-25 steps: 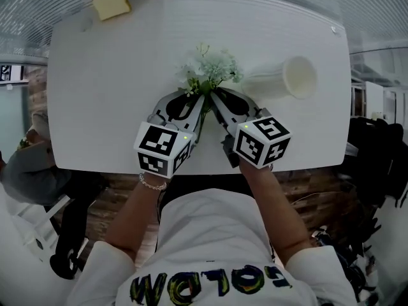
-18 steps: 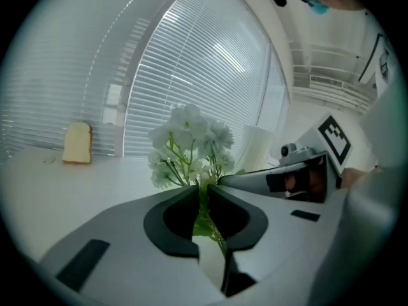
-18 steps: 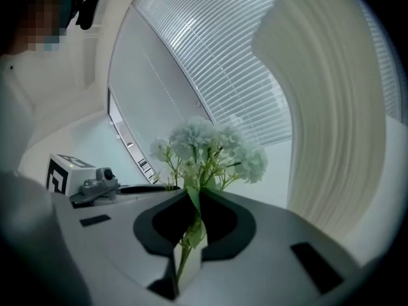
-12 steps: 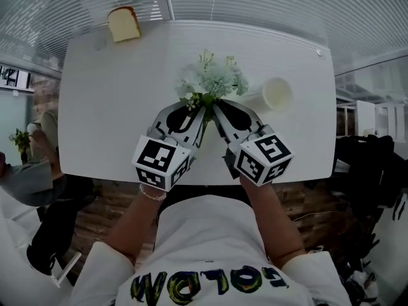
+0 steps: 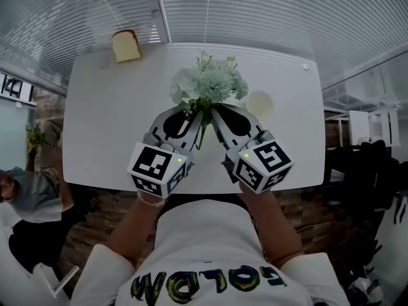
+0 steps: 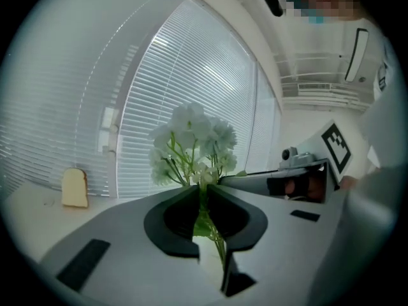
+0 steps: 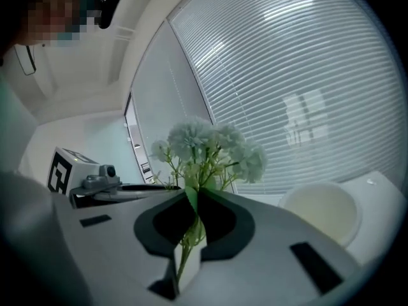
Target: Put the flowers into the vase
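Note:
A bunch of white and pale green flowers [image 5: 207, 85] is lifted above the white table [image 5: 108, 126], its green stems [image 5: 201, 129] hanging down between both grippers. My left gripper [image 5: 196, 106] is shut on the stems from the left. In the left gripper view the stems run through the jaws [image 6: 203, 190] with the blooms [image 6: 194, 139] above. My right gripper [image 5: 211, 106] is shut on the same stems from the right, and its jaws have just been closing on them [image 7: 193, 193]. The white vase [image 5: 259, 104] stands on the table right of the bunch, its wide mouth [image 7: 319, 212] in sight.
A slice of bread [image 5: 126, 45] lies at the table's far left corner, also in the left gripper view [image 6: 74, 187]. Window blinds run behind the table. A person sits at the left edge of the head view, beside the table.
Both grippers have risen together with the flowers held between them, so the table looks smaller and lower. The bunch now overlaps the table's far edge in the head view.

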Demonstrator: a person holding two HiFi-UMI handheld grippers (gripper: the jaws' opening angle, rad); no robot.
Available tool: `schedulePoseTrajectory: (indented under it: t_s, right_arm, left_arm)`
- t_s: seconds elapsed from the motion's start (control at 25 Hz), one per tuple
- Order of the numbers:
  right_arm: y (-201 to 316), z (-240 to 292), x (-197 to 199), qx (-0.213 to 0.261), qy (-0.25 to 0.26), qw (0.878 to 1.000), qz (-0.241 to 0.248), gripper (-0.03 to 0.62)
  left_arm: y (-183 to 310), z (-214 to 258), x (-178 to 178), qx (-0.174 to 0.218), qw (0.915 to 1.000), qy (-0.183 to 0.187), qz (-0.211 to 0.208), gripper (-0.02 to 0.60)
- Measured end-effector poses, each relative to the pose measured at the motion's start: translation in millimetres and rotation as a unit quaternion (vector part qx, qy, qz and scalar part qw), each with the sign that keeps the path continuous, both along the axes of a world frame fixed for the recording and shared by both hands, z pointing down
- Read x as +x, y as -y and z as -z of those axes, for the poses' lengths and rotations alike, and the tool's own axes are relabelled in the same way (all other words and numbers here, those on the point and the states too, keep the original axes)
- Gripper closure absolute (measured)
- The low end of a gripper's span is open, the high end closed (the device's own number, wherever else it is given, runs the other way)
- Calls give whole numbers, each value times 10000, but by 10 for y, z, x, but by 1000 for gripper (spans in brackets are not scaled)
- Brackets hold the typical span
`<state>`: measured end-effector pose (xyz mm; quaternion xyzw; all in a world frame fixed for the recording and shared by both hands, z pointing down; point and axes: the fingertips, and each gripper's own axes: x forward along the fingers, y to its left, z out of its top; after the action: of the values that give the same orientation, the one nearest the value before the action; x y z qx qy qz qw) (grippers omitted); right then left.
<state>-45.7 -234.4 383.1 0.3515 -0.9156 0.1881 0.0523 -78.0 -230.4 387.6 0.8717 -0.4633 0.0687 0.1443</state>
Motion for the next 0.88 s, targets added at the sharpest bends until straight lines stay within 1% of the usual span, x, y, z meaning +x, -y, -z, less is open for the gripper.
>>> schedulePoseTrajectory:
  t_s: [0.36, 0.68, 0.8, 0.88]
  right_arm:
    - [97, 603, 149, 688, -29, 9976, -45, 568]
    - [153, 1135, 327, 1279, -53, 9917, -125, 568]
    - [184, 1287, 432, 1484, -131, 9887, -193, 568]
    - [208, 1374, 565, 1612, -177, 9864, -257, 568]
  left_arm:
    - [111, 593, 146, 539, 9985, -46, -41, 532]
    - [191, 1109, 330, 1030, 9944, -120, -182, 534]
    - [231, 1256, 436, 1176, 9925, -208, -253, 534]
    - [256, 1347, 565, 1280, 9909, -279, -306, 535]
